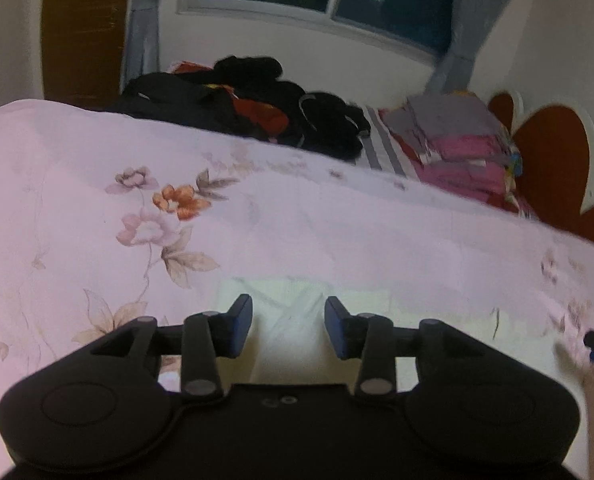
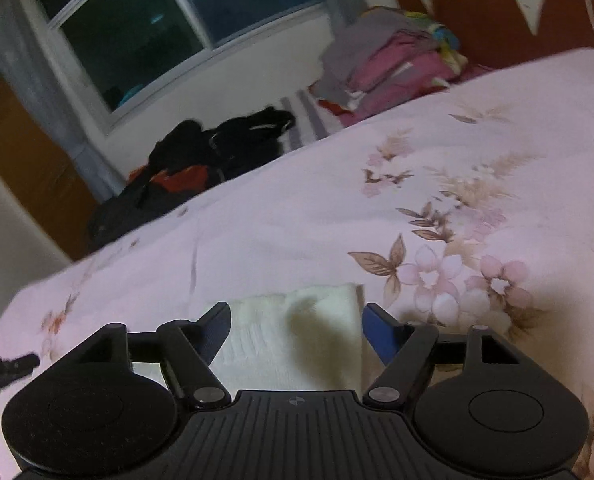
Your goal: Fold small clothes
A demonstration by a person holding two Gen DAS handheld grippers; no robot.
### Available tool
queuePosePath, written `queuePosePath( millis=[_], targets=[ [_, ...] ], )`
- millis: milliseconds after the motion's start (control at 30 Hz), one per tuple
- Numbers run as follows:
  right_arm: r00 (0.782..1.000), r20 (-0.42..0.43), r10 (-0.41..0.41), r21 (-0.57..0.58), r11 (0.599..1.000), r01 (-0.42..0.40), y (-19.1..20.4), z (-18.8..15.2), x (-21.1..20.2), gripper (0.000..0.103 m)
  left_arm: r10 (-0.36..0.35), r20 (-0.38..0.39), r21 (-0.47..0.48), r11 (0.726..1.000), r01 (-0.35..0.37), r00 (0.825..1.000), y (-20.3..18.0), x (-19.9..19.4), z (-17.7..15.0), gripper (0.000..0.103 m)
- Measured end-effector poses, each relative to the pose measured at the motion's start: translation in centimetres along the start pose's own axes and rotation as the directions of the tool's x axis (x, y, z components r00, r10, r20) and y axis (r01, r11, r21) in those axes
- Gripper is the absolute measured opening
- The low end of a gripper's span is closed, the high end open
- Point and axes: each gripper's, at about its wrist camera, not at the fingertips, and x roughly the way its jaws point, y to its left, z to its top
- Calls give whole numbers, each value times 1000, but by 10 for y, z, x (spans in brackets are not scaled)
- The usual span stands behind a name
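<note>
Right wrist view: our right tongs [image 2: 297,330] gape, gripping nothing, astride small cream-white knitted cloth [image 2: 293,340] on pink floral bedspread [image 2: 297,220]. Left tongs [image 1: 289,326] part-open, empty, over it. Fold looks laid; neatening prob. left.

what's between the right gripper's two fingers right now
In the right wrist view, the white cloth lies on the floral bedspread between the open right gripper's fingers; the pads don't press it.
</note>
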Motion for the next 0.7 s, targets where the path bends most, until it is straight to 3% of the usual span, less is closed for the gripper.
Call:
queuePosePath(
  millis=[133,200,267,400,433,467,500,567,667,700],
  targets=[
    [1000,-28,-10,-90,996,7,9,-11,15,72,0,-39,67,998,3,999,-3,13,-10,39],
    [999,-40,-12,-123,992,7,13,-16,22,59,1,-49,76,997,3,999,-2,20,-12,39],
    [998,-55,-15,-138,990,8,14,-18,29,56,-12,-58,85,996,17,998,-2,26,-14,38],
    [997,-72,-36,-165,986,24,14,-20,40,55,-56,-76,117,991,65,995,-3,36,-17,27],
    [996,-78,-39,-175,984,25,15,-21,42,51,-64,-77,127,989,73,995,-3,37,-18,24],
    [995,-92,-40,-183,983,23,16,-21,45,41,-75,-76,132,988,84,994,-2,38,-19,14],
    [994,-100,-42,-186,982,23,15,-22,48,37,-86,-75,130,987,95,993,-1,39,-20,8],
    [994,-100,-50,-202,979,29,17,-22,51,33,-103,-66,129,986,110,993,0,39,-21,6],
    [995,-92,-50,-202,979,31,18,-21,50,4,-125,-32,116,985,128,992,4,34,-21,5],
    [995,-88,-53,-209,977,34,20,-22,49,4,-133,-18,115,984,134,991,4,32,-21,4]
  ],
)
